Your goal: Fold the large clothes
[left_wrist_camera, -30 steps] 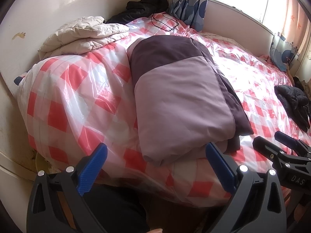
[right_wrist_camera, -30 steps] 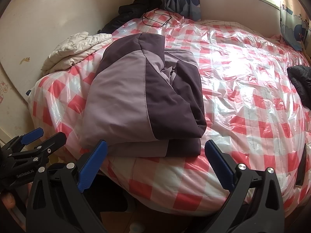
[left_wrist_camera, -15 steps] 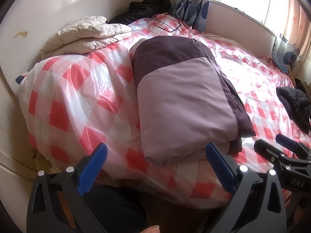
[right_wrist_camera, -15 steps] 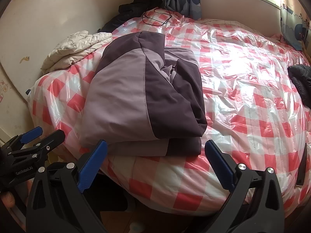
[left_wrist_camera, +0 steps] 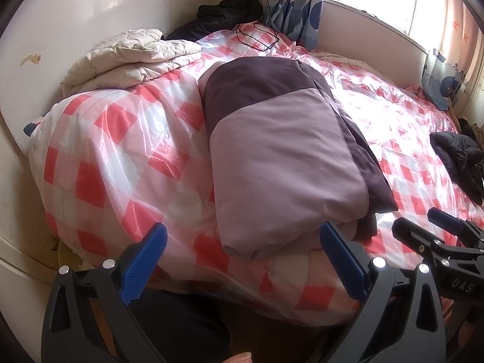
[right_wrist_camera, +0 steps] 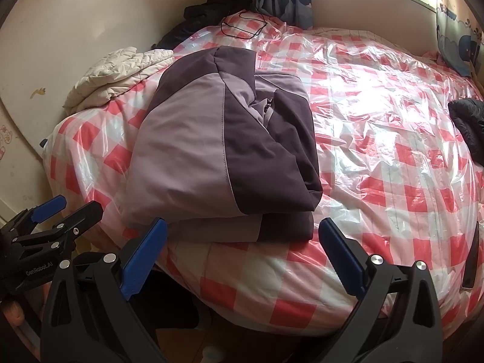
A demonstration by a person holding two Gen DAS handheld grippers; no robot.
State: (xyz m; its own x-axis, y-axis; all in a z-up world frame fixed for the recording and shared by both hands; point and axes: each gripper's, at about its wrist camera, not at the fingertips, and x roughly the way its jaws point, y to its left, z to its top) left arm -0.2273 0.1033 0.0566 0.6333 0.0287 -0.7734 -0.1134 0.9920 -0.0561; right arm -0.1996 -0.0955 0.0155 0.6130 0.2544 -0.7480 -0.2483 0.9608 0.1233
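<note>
A mauve and dark purple jacket (left_wrist_camera: 281, 157) (right_wrist_camera: 211, 151) lies folded into a thick rectangle near the front edge of the bed. My left gripper (left_wrist_camera: 242, 257) hangs open just in front of the jacket's near edge, holding nothing. The right gripper (right_wrist_camera: 242, 248) is open too, level with the bed's front edge and apart from the cloth. Each gripper shows in the other's view: the right gripper (left_wrist_camera: 435, 230) at the lower right, the left gripper (right_wrist_camera: 57, 214) at the lower left.
The bed (right_wrist_camera: 378, 127) carries a red and white check cover under clear plastic. A cream quilted jacket (left_wrist_camera: 133, 57) lies folded at the back left, black clothes (left_wrist_camera: 230, 9) by the far wall, another black garment (left_wrist_camera: 459, 157) at the right. A dark flat object (right_wrist_camera: 472, 260) sits at the bed's right edge.
Both grippers have drifted slightly, so the jacket sits a little differently in view. Nothing was grasped or released, and the jacket has not moved.
</note>
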